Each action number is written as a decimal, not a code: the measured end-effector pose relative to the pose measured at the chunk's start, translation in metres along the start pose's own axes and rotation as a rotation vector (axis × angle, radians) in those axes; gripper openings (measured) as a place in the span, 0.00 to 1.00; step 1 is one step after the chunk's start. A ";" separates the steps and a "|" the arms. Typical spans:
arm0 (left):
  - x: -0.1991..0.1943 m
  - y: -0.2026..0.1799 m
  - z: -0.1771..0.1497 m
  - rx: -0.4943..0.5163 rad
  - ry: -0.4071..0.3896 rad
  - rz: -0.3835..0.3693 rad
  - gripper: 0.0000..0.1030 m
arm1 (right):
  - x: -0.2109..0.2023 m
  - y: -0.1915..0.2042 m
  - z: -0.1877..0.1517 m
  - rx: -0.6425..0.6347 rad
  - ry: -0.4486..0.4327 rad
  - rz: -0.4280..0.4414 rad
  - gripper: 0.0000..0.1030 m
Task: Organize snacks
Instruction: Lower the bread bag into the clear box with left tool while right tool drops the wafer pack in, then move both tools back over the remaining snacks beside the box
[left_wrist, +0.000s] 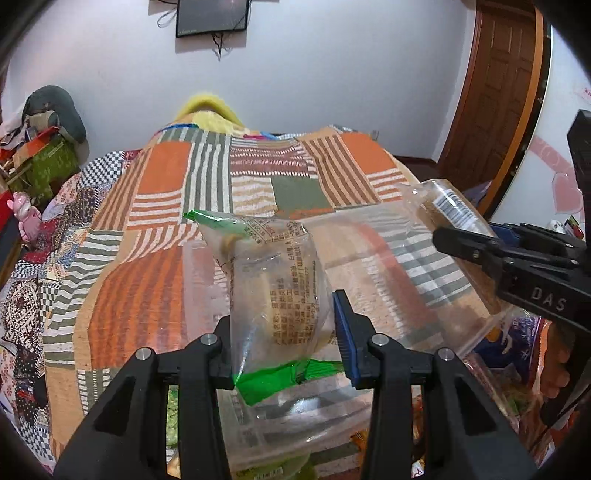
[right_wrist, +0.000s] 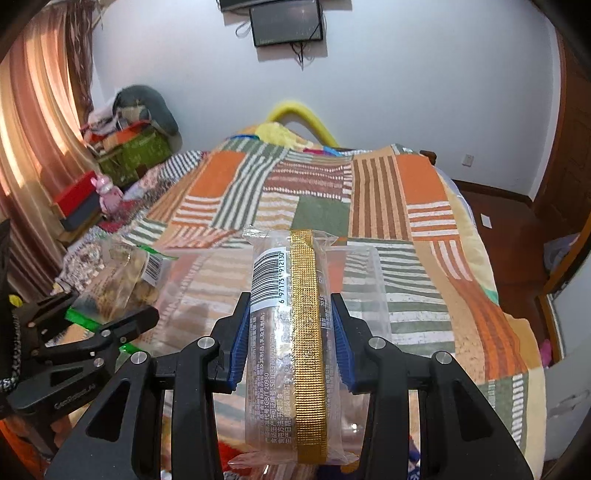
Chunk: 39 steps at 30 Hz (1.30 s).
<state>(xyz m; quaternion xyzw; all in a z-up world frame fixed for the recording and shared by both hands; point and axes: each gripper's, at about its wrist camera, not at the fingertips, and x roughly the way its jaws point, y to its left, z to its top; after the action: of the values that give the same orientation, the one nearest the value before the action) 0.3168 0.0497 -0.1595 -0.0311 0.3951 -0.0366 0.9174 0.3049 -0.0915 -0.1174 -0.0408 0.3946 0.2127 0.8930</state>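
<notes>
Midway, by the look of it. Left gripper (left_wrist: 282, 332) clamped on a clear green-sealed pastry packet (left_wrist: 275, 291), jaws pressed to both its sides, packet held upright above a clear plastic container (left_wrist: 369, 258) that sits near the front edge of the bed (left_wrist: 162, 206). Right gripper (right_wrist: 291, 332) clamped likewise on a clear gold-striped cake packet (right_wrist: 291, 332), barcode uppermost, over the same container (right_wrist: 373, 273). Nothing visibly settled inside the container yet; walls transparent, so hard to be sure. More wrapped snacks (left_wrist: 513, 373) heaped at the front right of the bed, still unsorted. Left to do, most likely: lowering both held packets into the container, then fetching the remainder.
</notes>
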 end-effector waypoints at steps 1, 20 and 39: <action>0.003 0.000 0.000 0.003 0.007 -0.003 0.39 | 0.003 0.000 0.000 0.000 0.013 0.002 0.36; -0.041 -0.008 0.000 0.073 -0.075 0.006 0.60 | -0.029 -0.008 -0.001 0.012 0.001 0.032 0.42; -0.118 0.061 -0.068 -0.004 -0.039 0.069 0.70 | -0.107 -0.034 -0.059 0.034 -0.044 -0.054 0.51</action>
<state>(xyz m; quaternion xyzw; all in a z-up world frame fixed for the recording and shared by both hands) 0.1886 0.1196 -0.1259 -0.0199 0.3781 -0.0038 0.9255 0.2139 -0.1733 -0.0838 -0.0319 0.3772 0.1825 0.9074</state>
